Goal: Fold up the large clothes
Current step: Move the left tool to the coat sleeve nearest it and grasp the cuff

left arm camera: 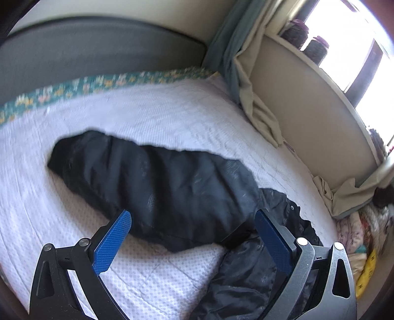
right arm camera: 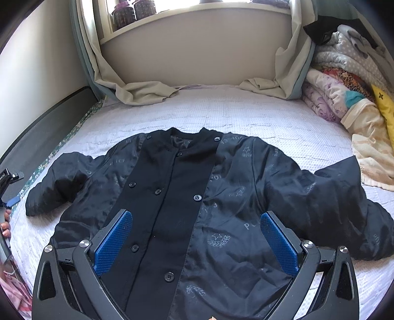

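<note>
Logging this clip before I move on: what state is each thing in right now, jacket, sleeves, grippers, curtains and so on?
Jacket: spread flat on the bed, front up, buttoned, not yet folded.
Left sleeve: stretched out sideways, unfolded.
Right sleeve: stretched out sideways, unfolded.
Left gripper: open, above the left sleeve, holding nothing.
Right gripper: open, above the jacket front, holding nothing.
Curtains: drawn apart, ends bunched on the bed.
Blankets: heaped at the bed's edge.

White quilted bedspread [right arm camera: 246,115], beige curtains [right arm camera: 138,92] pooled beneath windowsill, jars [right arm camera: 123,12] on sill, bedding pile [right arm camera: 344,91].
</note>
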`<action>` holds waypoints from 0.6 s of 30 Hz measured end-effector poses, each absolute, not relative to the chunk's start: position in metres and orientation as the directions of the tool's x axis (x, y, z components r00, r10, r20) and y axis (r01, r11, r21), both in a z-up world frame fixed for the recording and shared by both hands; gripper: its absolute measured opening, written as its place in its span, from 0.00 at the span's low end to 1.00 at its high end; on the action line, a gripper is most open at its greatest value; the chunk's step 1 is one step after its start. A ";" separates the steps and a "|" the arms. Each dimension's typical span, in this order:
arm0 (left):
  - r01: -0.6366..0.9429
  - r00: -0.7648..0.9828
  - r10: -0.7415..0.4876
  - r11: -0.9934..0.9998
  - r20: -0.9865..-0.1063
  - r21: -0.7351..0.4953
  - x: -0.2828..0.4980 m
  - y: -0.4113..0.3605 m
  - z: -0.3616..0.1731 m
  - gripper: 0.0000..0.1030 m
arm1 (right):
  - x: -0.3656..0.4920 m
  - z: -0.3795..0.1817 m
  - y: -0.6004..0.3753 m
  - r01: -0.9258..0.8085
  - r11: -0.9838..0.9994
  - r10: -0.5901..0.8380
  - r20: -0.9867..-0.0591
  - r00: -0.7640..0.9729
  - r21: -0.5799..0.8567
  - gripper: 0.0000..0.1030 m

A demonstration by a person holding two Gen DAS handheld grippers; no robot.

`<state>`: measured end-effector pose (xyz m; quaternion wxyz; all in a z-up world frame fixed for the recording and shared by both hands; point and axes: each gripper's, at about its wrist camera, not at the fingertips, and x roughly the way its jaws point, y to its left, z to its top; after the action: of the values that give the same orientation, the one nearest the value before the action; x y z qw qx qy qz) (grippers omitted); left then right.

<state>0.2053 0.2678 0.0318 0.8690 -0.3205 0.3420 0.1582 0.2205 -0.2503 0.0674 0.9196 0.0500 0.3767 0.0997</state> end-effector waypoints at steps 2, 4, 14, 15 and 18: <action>-0.502 0.702 0.010 0.717 -0.713 -0.484 0.206 0.273 0.020 0.95 | 0.221 0.066 -0.250 -0.144 0.975 0.220 -0.687 0.693 0.167 1.00; -0.514 0.691 -0.037 0.677 -0.722 -0.527 0.206 0.278 0.007 0.94 | 0.221 0.065 -0.252 -0.135 0.976 0.214 -0.688 0.693 0.168 1.00; -0.569 0.665 -0.239 0.452 -0.707 -0.687 0.212 0.293 -0.053 0.93 | 0.218 0.068 -0.268 -0.094 0.978 0.199 -0.684 0.702 0.188 1.00; -0.574 0.671 -0.241 0.430 -0.701 -0.697 0.214 0.296 -0.057 0.93 | 0.217 0.068 -0.268 -0.094 0.978 0.199 -0.684 0.702 0.188 1.00; -0.563 0.712 -0.256 0.348 -0.653 -0.750 0.222 0.309 -0.071 0.93 | 0.217 0.068 -0.268 -0.094 0.978 0.198 -0.683 0.703 0.187 1.00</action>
<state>0.2216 0.3089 -0.0706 0.7355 -0.5615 0.3645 0.1044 0.2171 -0.2680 0.0681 0.9201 0.0688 0.3772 0.0795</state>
